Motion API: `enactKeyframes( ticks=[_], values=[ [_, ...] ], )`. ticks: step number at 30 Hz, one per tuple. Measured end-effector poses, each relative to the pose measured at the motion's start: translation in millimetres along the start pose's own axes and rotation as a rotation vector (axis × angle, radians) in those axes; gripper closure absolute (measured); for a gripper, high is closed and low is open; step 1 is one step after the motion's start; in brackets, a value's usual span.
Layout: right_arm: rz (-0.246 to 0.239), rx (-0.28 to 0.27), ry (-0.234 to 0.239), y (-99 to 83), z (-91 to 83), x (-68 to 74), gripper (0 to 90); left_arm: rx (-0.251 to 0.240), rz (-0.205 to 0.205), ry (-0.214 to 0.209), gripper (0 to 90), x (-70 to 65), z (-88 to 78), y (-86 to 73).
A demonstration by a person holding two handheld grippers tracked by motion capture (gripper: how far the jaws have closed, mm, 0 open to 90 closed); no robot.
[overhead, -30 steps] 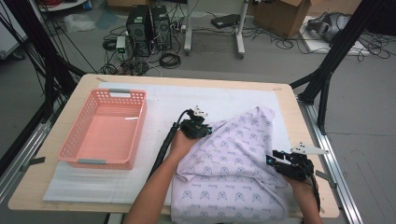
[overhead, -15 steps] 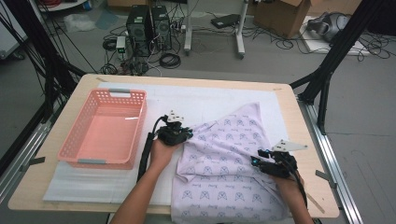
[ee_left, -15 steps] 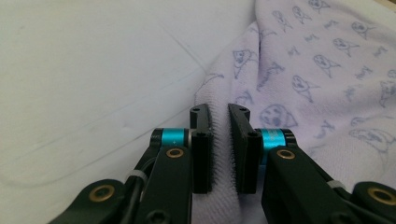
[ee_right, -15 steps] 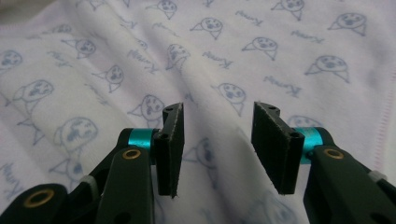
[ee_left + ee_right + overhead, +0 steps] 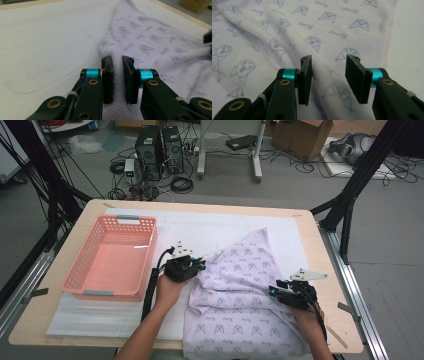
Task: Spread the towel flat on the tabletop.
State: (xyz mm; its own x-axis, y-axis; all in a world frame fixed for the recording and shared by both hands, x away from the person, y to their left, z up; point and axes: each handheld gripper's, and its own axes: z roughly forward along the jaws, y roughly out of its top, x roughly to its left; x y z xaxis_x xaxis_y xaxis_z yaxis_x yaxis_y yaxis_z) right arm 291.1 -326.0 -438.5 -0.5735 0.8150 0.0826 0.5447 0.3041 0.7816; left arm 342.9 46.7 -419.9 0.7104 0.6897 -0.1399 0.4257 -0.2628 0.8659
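Note:
A pale lilac towel (image 5: 240, 290) printed with small blue figures lies rumpled on the right half of the table. My left gripper (image 5: 199, 265) is at its left edge, shut on a thick fold of the towel (image 5: 155, 40); the cloth fills the narrow gap between the jaws of the left gripper (image 5: 117, 62). My right gripper (image 5: 275, 290) rests low on the towel's right part. In the right gripper view the towel (image 5: 287, 30) lies under and between the jaws of the right gripper (image 5: 328, 63), which stand apart after closing slightly, without pinching it.
A pink plastic basket (image 5: 136, 220) stands at the table's left, just beside my left hand. A white sheet (image 5: 210, 227) covers the tabletop under the towel. The table's right edge (image 5: 332, 270) runs close to the right gripper.
My left gripper has dragged the towel's edge to the left and a little nearer, spreading the cloth. The right gripper has shifted slightly left on the towel.

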Motion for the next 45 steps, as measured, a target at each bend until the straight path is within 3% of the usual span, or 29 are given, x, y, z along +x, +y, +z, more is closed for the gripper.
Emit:
enactKeyframes(
  ticks=[5,10,15,16,18,21,23,26,29,31,33,34,37,39,41,45],
  values=[
    [0.027,-0.025,-0.011,-0.7,-6.0,-5.2,55.5,0.098,0.086,-0.074,77.6,-31.6,20.3,-9.5],
    [0.024,-0.019,-0.037,4.4,-0.2,-4.2,51.9,0.127,0.166,-0.062,75.2,-49.8,29.6,-15.5],
    [-0.020,0.086,-0.080,10.4,25.1,-3.4,49.8,0.128,0.123,-0.078,63.5,-47.0,27.9,-14.9],
    [-0.030,0.078,-0.088,11.3,26.4,-2.8,52.0,0.130,0.119,-0.083,60.6,-46.8,27.8,-14.8],
    [-0.030,0.088,-0.072,12.4,25.7,-2.9,61.6,0.127,0.115,-0.089,56.2,-46.7,27.7,-14.7],
    [-0.047,0.091,-0.057,11.1,22.5,-3.3,85.4,0.101,0.091,-0.088,49.9,-43.6,25.9,-13.4],
    [-0.060,0.090,-0.063,9.6,20.6,-3.6,87.3,0.069,0.068,-0.098,46.7,-38.6,23.5,-12.4],
    [-0.067,0.096,-0.073,7.4,16.3,-3.5,87.8,0.029,0.055,-0.082,44.3,-30.4,17.6,-11.1],
    [-0.070,0.095,-0.076,2.9,10.2,-4.7,87.8,-0.014,0.035,-0.042,44.0,-19.6,8.6,-8.4],
    [-0.063,0.090,-0.076,-1.0,6.1,-5.6,87.8,-0.030,0.030,0.025,45.5,-10.4,3.5,-6.4],
    [-0.059,0.081,-0.075,-4.0,3.4,-6.7,87.7,-0.027,0.013,0.107,50.4,1.5,0.6,-5.5],
    [-0.057,0.078,-0.073,-5.0,2.6,-7.0,87.8,-0.034,-0.017,0.135,51.8,7.4,0.3,-5.8],
    [-0.053,0.070,-0.071,-6.1,2.5,-7.5,87.4,-0.003,-0.045,0.171,54.7,21.1,2.7,-5.4],
    [-0.053,0.070,-0.072,-6.2,2.8,-7.4,87.2,0.004,-0.078,0.129,55.2,24.1,6.4,-6.6],
    [-0.051,0.071,-0.069,-6.2,2.7,-7.6,87.0,0.045,-0.089,0.053,53.5,23.4,14.2,-8.1],
    [-0.047,0.070,-0.069,-6.1,3.3,-7.8,86.8,0.106,-0.040,0.003,50.2,15.7,29.9,-9.0]
  ],
)
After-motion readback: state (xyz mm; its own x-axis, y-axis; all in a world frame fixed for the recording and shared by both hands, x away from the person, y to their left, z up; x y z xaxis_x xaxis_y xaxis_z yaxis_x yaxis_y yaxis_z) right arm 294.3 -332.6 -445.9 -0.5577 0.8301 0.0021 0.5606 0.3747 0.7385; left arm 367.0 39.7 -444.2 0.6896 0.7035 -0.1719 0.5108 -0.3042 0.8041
